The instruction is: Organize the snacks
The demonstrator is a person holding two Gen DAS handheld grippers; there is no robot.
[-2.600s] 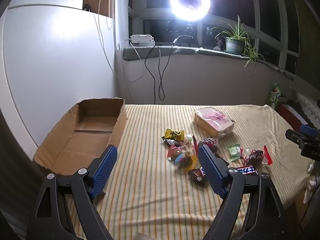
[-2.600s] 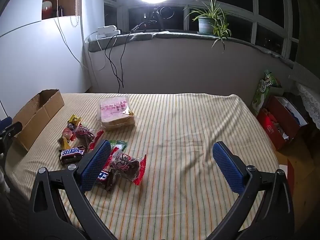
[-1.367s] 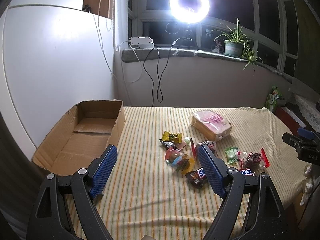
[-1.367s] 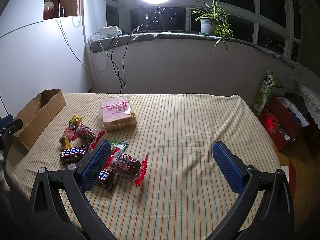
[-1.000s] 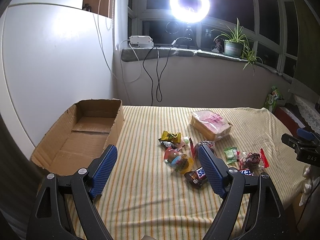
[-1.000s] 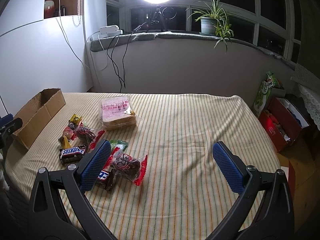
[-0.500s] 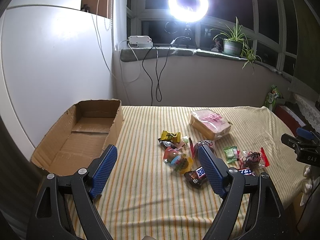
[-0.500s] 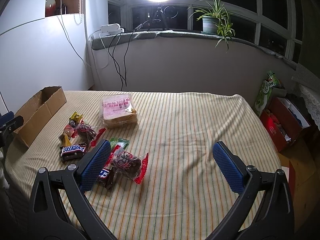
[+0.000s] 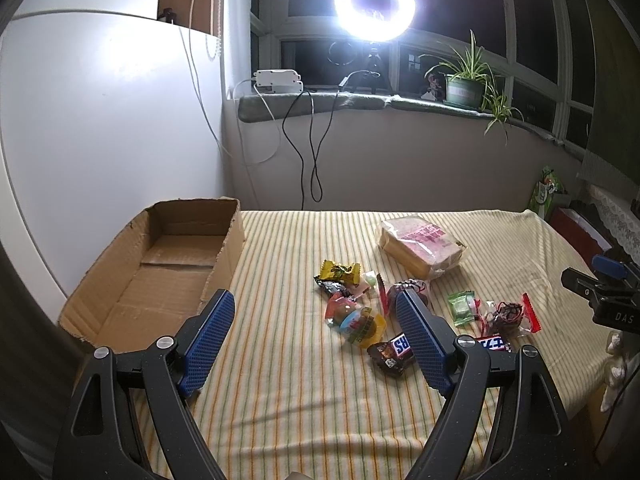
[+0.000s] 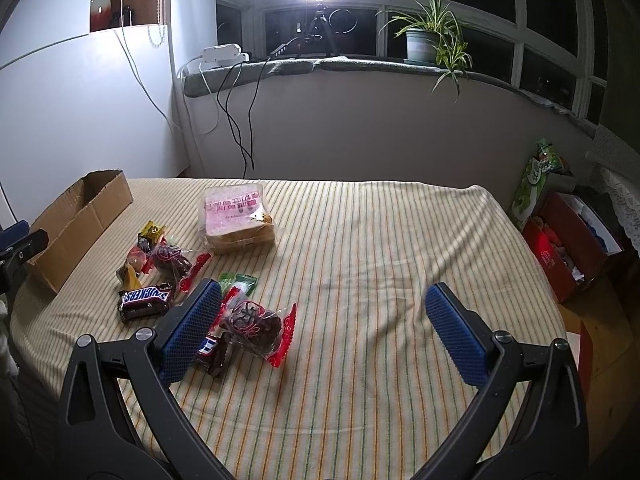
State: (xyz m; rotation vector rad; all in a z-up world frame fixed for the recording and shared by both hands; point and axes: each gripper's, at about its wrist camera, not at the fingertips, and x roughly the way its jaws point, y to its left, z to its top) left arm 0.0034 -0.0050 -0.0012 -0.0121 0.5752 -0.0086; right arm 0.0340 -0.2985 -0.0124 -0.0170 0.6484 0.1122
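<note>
Nothing picked yet: both my left tool (image 9: 314,322) and right tool (image 10: 326,312) hang released, so next I grab a Snickers bar (image 10: 146,298) for the cardboard box (image 9: 160,268) left of it.

An open brown box (image 9: 160,276) lies empty at the table's left side. Small snacks (image 9: 356,316) lie in a loose bunch near the middle: candy, two Snickers bars (image 10: 146,300), and a flat bag of bread (image 10: 238,220) behind.
</note>
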